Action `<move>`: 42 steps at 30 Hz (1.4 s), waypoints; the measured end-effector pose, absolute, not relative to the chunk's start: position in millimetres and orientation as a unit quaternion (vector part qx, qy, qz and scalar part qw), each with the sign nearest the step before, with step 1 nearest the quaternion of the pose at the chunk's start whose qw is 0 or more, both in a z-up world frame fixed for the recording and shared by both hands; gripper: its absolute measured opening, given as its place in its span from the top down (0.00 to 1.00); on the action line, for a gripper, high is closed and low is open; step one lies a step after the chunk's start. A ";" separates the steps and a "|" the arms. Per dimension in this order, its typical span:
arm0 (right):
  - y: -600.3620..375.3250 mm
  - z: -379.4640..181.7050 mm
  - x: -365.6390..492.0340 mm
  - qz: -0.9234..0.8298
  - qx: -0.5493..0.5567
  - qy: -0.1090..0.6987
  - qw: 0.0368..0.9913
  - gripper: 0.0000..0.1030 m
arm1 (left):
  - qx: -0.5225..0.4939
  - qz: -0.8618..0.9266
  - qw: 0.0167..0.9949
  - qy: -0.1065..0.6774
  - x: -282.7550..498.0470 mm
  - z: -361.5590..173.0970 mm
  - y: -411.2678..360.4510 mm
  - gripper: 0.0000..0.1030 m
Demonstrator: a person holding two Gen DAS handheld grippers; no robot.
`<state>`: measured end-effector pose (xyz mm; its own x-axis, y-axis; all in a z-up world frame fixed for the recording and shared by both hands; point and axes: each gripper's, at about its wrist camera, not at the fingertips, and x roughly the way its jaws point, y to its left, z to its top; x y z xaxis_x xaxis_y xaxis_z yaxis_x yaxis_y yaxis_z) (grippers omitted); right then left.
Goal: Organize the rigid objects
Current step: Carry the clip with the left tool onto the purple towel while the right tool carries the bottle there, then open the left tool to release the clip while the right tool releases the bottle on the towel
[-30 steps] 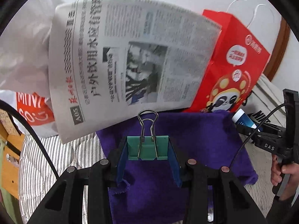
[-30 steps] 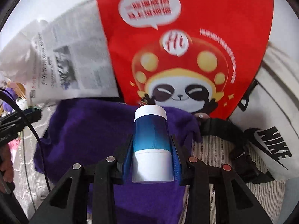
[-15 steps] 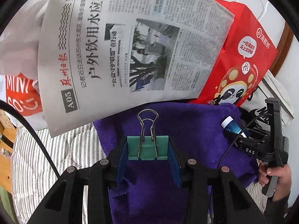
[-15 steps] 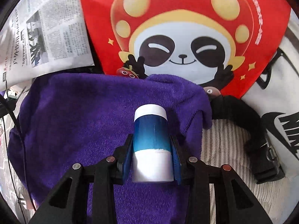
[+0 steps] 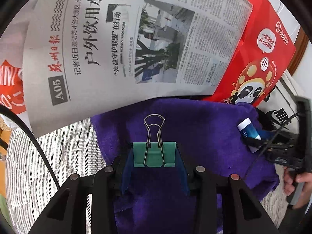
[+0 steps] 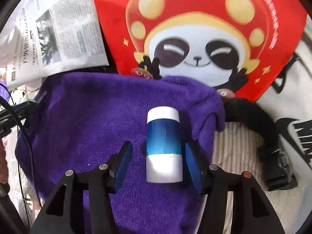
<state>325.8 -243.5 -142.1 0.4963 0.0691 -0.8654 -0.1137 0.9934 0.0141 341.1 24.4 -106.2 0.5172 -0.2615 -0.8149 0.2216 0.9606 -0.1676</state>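
On the left side, the left gripper (image 5: 155, 156) is clamped on a green binder clip (image 5: 154, 154), its blue pads pressing the two flat steel sides while the wire handles (image 5: 154, 128) stick out ahead over the purple towel (image 5: 204, 136). The clip looks light and stiff; the painted sides are probably slick, so squeezing across the flat body, as now, seems the safest hold, since the thin handles would likely swivel or slip. Behind it a newspaper (image 5: 136, 39) leans up against the wall.

Moving right, the towel is soft and rumpled over a striped sheet (image 5: 58, 156), so anything set on it should land quietly but could tip in a fold.

Further right, the right gripper (image 6: 157, 163) has just been opening: its jaws stand apart with clear gaps on both sides of a small blue-and-white tube (image 6: 163, 144), which lies on the towel between them, white cap (image 6: 163, 114) pointing away. It appears to be smooth, hard plastic, light and round, so I judge it may roll; the mid-body is the place to grip. A red panda bag (image 6: 195, 39) stands behind.
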 end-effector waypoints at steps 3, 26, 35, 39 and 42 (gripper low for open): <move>-242.0 -120.1 314.8 0.051 -0.045 0.473 0.879 0.33 | -0.014 -0.131 0.871 0.474 343.0 -111.5 20.1 0.62; -232.8 -54.4 278.3 0.085 -0.060 0.400 0.911 0.21 | 0.060 -0.089 0.864 0.492 349.1 -147.7 -26.2 0.62; -260.0 -46.8 276.3 0.084 0.002 0.412 0.907 0.21 | 0.057 -0.081 0.856 0.507 343.6 -143.0 -22.0 0.45; -270.5 -43.6 275.8 0.091 0.035 0.414 0.905 0.21 | 0.050 -0.088 0.853 0.512 333.3 -142.4 -20.4 0.39; -272.4 -39.6 273.1 0.092 0.037 0.410 0.907 0.21 | 0.059 -0.091 0.847 0.520 320.6 -135.3 -26.2 0.39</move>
